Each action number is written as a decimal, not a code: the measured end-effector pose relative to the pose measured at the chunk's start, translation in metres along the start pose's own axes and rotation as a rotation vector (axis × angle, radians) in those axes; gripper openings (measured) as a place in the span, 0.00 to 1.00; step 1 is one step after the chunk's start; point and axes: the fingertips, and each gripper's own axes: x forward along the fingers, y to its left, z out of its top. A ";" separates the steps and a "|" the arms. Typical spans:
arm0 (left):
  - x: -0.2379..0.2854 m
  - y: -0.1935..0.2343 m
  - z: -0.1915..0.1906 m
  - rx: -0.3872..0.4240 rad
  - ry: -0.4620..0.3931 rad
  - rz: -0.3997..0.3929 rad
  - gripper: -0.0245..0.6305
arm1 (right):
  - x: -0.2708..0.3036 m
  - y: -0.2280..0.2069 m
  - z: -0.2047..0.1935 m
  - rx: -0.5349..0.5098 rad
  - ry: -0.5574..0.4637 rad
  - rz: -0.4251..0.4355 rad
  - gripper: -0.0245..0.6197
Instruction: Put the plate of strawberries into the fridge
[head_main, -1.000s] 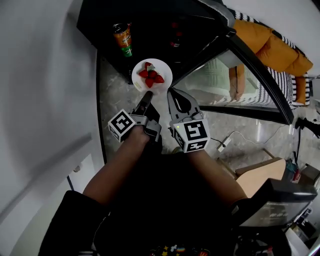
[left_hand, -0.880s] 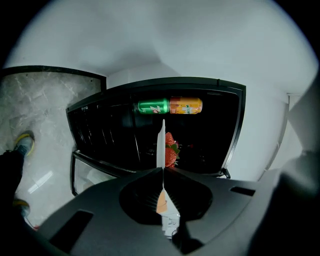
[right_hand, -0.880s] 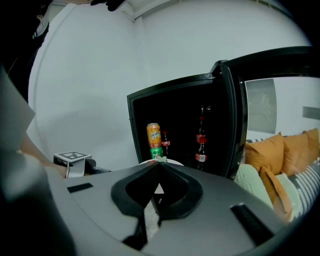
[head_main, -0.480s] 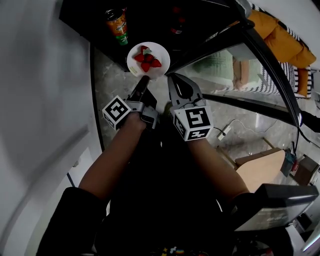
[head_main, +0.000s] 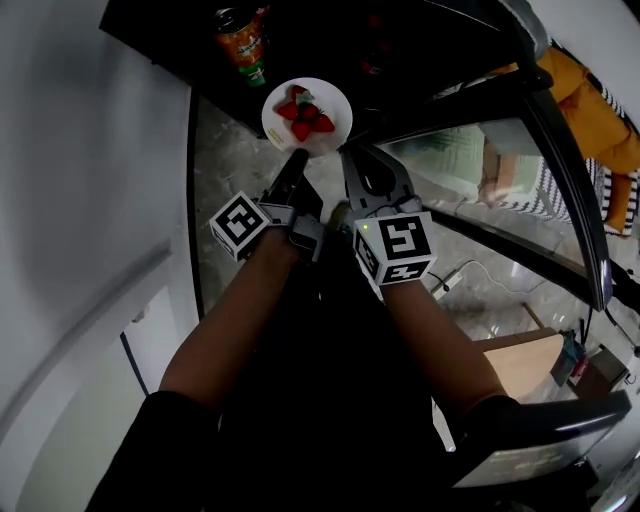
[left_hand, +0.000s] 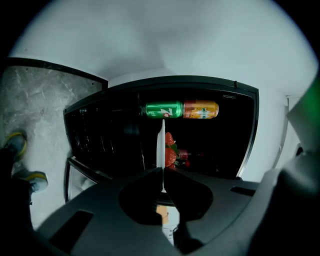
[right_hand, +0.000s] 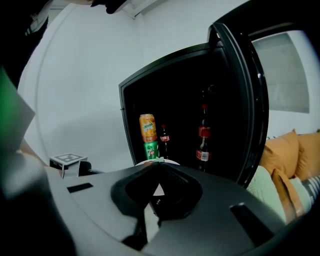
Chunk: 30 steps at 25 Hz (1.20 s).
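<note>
A white plate (head_main: 330, 128) bearing several red strawberries (head_main: 306, 112) hangs in front of the open black fridge (head_main: 420, 40). My left gripper (head_main: 297, 157) is shut on the plate's near rim, and my right gripper (head_main: 348, 155) is shut on the rim next to it. In the left gripper view the plate (left_hand: 160, 145) shows edge-on between the closed jaws of the left gripper (left_hand: 161, 172), with the strawberries (left_hand: 170, 155) on its right. In the right gripper view only a sliver of the plate (right_hand: 170, 161) shows past the right gripper (right_hand: 157, 165).
An orange can (right_hand: 147, 127) stands on a green can (right_hand: 151, 149) inside the fridge, with two cola bottles (right_hand: 202, 145) further right. The fridge door (right_hand: 245, 100) stands open at the right. Below is marble floor (head_main: 230, 170); a cardboard box (head_main: 520, 360) and orange cushions (head_main: 600, 110) lie to the right.
Both grippers and the plate have shifted a little up the view toward the fridge opening. Both grips on the rim look unchanged.
</note>
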 end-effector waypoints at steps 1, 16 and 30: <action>0.002 0.003 0.000 0.002 -0.004 0.004 0.06 | 0.002 -0.003 -0.002 0.004 -0.003 -0.003 0.05; 0.045 0.033 0.003 -0.020 -0.030 -0.020 0.06 | 0.034 -0.026 -0.037 0.045 -0.013 -0.004 0.05; 0.063 0.041 0.016 -0.051 -0.043 -0.050 0.06 | 0.048 -0.031 -0.047 0.052 -0.002 0.004 0.05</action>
